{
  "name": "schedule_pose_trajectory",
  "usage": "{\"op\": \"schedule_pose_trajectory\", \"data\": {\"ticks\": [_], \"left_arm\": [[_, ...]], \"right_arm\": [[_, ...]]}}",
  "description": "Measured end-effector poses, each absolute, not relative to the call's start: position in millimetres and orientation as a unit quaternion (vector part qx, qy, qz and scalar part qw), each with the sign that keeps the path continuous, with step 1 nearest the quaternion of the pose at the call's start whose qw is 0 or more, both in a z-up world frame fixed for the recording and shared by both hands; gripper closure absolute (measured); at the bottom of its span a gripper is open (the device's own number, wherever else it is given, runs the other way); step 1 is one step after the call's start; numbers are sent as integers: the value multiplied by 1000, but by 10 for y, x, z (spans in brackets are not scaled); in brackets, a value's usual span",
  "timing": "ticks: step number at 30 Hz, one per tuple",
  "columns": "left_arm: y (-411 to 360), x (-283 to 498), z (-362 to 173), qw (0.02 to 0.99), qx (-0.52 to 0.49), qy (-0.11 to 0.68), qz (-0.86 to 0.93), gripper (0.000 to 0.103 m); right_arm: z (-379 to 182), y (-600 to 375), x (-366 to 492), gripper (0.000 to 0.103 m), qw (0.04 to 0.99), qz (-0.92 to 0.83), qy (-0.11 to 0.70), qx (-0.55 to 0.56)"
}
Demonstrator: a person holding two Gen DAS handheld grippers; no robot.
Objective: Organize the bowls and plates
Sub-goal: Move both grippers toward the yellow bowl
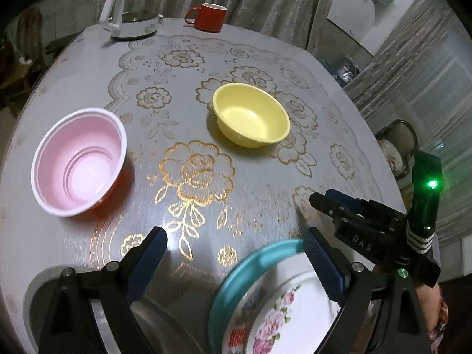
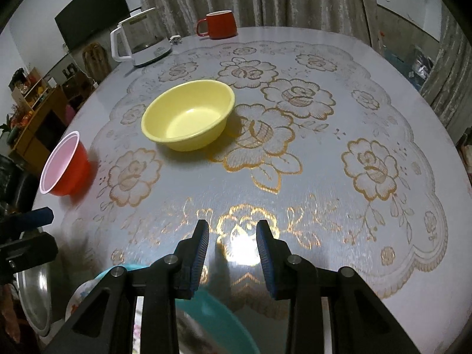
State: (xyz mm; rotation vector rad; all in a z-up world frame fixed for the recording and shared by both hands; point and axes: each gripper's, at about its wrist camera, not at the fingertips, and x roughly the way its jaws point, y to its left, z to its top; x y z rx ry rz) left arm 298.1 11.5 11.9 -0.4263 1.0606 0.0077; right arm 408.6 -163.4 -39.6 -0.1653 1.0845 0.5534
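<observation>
Both tools tilt steeply down over the near edge of the desk (image 2: 324, 177), the left tool (image 1: 233, 247) spread wide and the right tool (image 2: 233, 233) at a narrow gap, each with nothing between its pads. Nearest, under them, lie a teal plate (image 1: 265, 256) and one flowered plate (image 1: 283, 318) stacked in it. Farther out stand two bowls, a red bowl with a pink inside (image 1: 79, 162) at the left and a yellow bowl (image 1: 250, 115) mid-desk, then one kettle (image 1: 132, 8) and one red mug (image 1: 209, 16) at the far edge.

1. On the tabletop (image 2: 339, 177), the shallow bowl (image 2: 188, 115) sits near the middle
2. The deep bowl (image 2: 65, 165) stands well to its left, near the tabletop's left edge
3. The kettle (image 2: 141, 41) and the mug (image 2: 219, 25) stand at the far edge, kettle left of mug
4. At the near edge, a flowered plate (image 1: 283, 312) lies in a larger dish (image 1: 236, 277)
</observation>
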Motion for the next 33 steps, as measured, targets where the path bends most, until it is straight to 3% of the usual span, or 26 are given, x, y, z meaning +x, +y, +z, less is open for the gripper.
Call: {"op": "schedule_pose_trajectory", "data": {"ticks": [18,29,33], "left_arm": [[205,3769,19,842,-200,499,46,9],[302,4079,-126,842,-201,498,57,10],[308,4165,-142,850,-187,488,60,13]], "right_arm": [[-308,-1513,4888,65,827,258,499,-7],[-588,-1352,5293,66,805,267,526,61],[-650,-1339,5277,81,801,276,528,54]]}}
